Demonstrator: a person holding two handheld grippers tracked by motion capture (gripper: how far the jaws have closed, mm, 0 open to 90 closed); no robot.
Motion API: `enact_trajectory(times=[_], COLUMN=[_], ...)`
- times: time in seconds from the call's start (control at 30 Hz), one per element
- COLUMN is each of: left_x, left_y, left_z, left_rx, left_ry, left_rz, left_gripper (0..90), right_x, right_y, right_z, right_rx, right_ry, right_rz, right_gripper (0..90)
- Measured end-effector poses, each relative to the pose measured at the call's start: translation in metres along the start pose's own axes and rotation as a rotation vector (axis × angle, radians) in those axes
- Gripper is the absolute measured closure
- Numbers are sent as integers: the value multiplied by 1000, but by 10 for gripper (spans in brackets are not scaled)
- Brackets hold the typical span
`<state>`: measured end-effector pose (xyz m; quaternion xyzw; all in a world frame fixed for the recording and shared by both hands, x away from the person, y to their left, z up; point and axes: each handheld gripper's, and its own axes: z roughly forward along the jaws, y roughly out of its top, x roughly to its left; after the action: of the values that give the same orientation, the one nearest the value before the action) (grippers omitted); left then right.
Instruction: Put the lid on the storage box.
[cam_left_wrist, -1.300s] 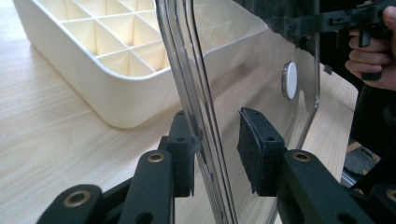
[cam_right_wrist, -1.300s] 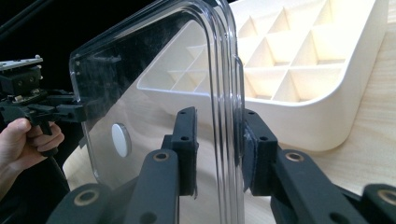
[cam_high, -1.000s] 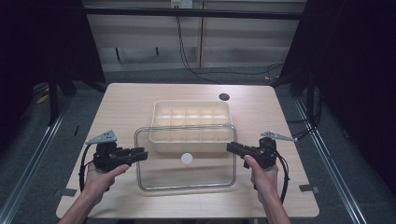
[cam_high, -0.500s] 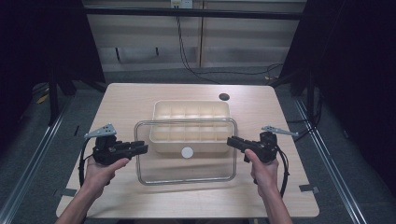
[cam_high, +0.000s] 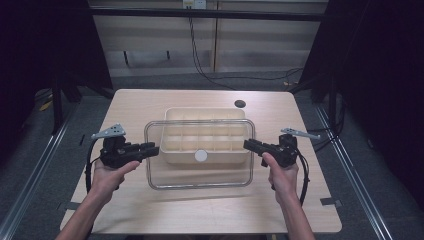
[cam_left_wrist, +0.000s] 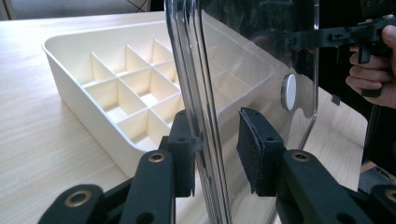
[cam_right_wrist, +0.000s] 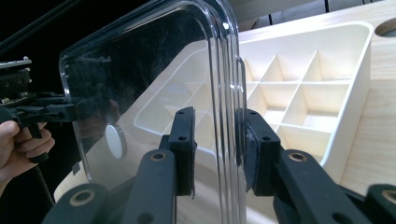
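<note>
Lid (cam_high: 200, 172) is clear plastic with a white round knob in the middle, held up between my two grippers, hanging over the near half of the cream divider tray (cam_high: 170, 114) that sits mid-worktop, a bit toward the far edge. Its long axis runs left to right, same as the tray, so it looks lined up already. Left hand-held gripper (cam_high: 150, 148) has its jaws either side of the lid's left edge; in the left gripper view one pad touches the rim and the other stands a little off, so I can't tell if that's a real pinch. Right hand-held gripper (cam_high: 251, 145) straddles the right edge with both pads looking snug against it. Both hands sit equally near. My guess: the lid needs to go away from me and down onto the tray.
</note>
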<state>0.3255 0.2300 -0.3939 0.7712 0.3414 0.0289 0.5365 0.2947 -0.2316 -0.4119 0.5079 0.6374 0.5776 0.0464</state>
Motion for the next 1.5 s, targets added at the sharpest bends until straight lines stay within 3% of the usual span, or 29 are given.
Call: enact_trajectory(times=[1.5], left_x=[17], left_y=[67], left_z=[10], left_rx=[-49], left_ry=[61], left_rz=[34], left_gripper=[670], right_x=[-5], right_y=[71], right_z=[16], right_rx=[-65], right_ry=[-23], right_rz=[-34], right_gripper=[676])
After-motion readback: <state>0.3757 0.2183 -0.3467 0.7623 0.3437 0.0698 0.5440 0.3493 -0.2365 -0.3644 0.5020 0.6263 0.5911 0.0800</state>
